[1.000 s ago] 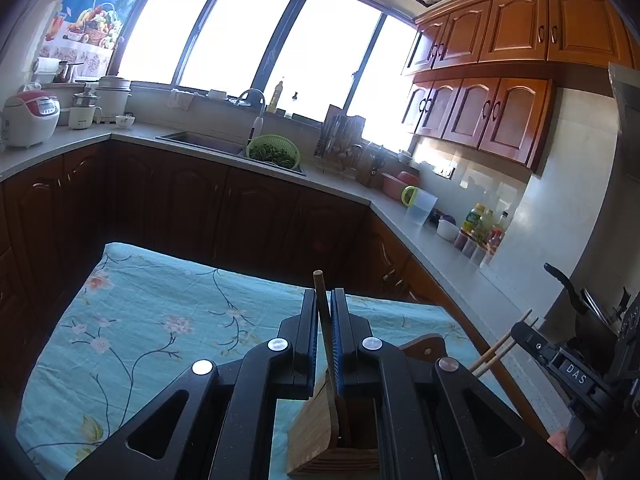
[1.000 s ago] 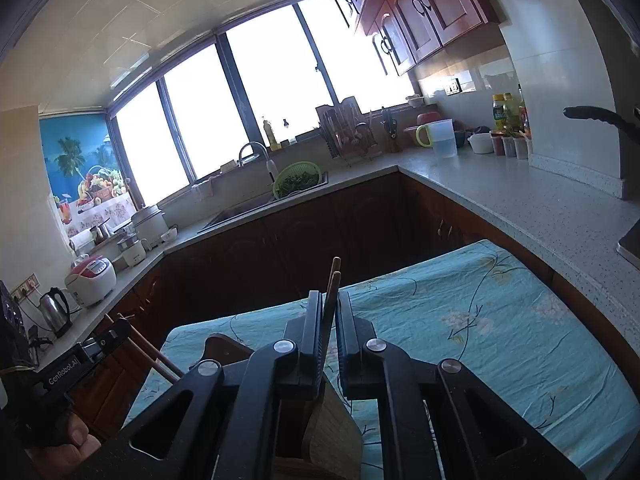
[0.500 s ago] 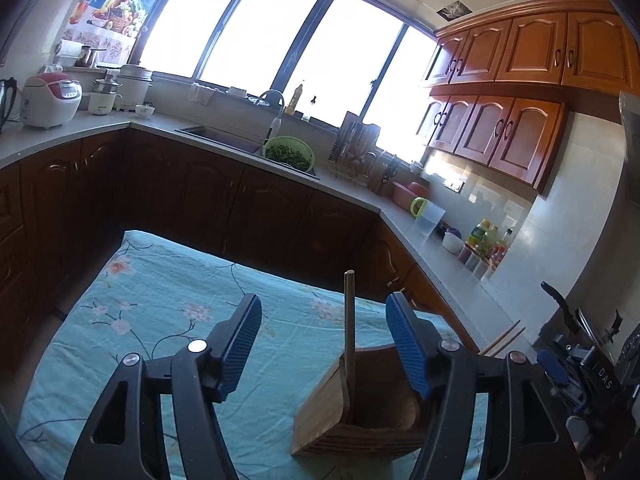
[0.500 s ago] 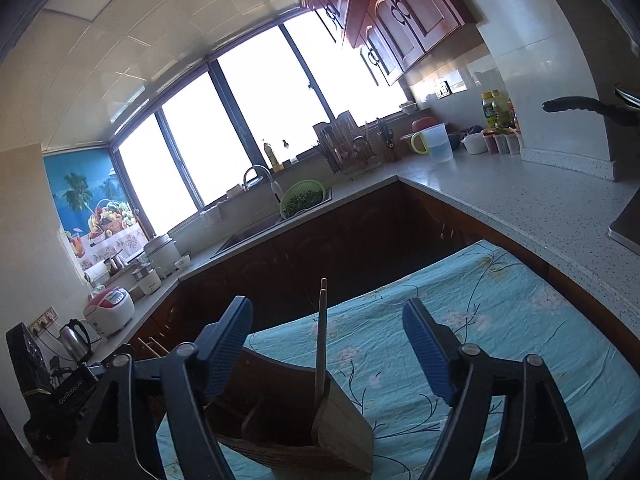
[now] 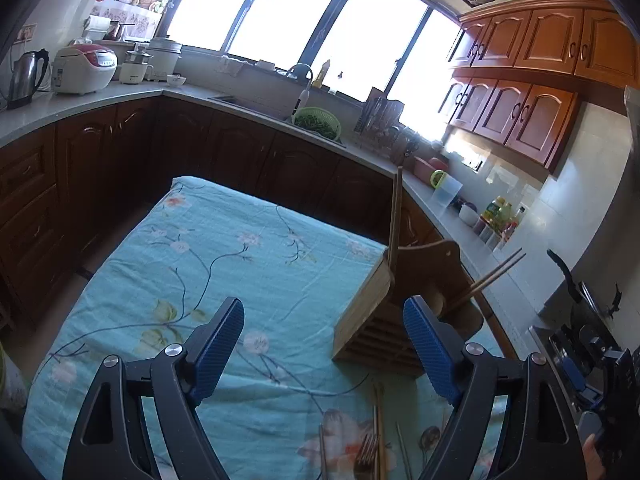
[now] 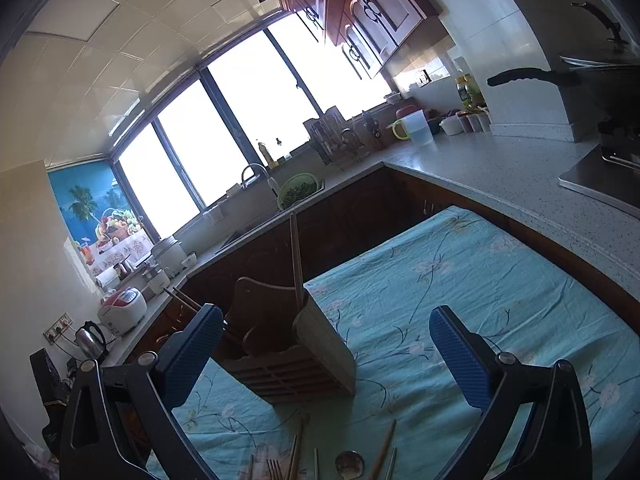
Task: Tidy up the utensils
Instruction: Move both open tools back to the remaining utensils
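Both jaws now wide, floral tablecloth [image 5: 224, 256], kitchen counter [image 6: 500, 168]

No lettering, brand, number or sign is legible in either wrist view. Any print on the rice cooker [image 5: 85, 69] and the bottles [image 5: 497, 216] is too small to read.

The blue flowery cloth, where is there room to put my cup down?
The flowery cloth is bare left of the wooden holder, out to its far edge. The near edge is crowded: chopsticks, a fork and a spoon lie there.
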`<state>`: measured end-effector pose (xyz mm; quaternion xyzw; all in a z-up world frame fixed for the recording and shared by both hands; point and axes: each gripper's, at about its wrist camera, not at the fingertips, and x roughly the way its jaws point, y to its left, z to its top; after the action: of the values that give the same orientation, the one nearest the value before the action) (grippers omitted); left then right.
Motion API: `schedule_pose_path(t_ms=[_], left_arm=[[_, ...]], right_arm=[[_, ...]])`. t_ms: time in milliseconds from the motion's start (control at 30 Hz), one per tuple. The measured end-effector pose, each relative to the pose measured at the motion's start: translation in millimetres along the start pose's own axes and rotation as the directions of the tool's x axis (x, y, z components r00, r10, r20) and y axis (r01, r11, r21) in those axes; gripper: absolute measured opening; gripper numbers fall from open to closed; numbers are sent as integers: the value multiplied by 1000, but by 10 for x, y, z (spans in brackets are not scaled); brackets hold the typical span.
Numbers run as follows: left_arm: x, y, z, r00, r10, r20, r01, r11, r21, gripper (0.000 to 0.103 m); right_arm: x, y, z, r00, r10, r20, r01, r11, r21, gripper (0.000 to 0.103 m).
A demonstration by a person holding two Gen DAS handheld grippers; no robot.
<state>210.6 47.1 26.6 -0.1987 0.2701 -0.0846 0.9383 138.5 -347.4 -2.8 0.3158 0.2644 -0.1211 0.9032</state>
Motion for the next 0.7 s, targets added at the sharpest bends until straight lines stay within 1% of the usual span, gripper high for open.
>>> schedule_pose_path(t_ms=[100, 267, 433, 567, 700], left_arm=[[-127, 35, -129, 999, 6, -35, -6, 1000, 4, 82], [-226, 78, -298, 995, 42, -93, -41, 999, 19, 82], [-301, 123, -480, 987, 69, -143, -68, 998, 7, 82], [-313, 128, -625, 978, 96, -184, -91, 995, 34, 82], [-331, 97, -719, 972, 98, -216, -90, 995, 45, 82]], right_arm=[[-102, -63, -133, 999, -17, -30, 17, 1000, -4, 103], [-223, -176, -364, 996, -49, -81, 48, 999, -9, 103], [-281, -312, -632, 987, -75, -139, 75, 997, -3, 103], [-288, -406, -831, 978, -92, -185, 94, 996, 2, 103], [-287, -448, -941, 972, -102, -211, 104, 995, -4, 103]])
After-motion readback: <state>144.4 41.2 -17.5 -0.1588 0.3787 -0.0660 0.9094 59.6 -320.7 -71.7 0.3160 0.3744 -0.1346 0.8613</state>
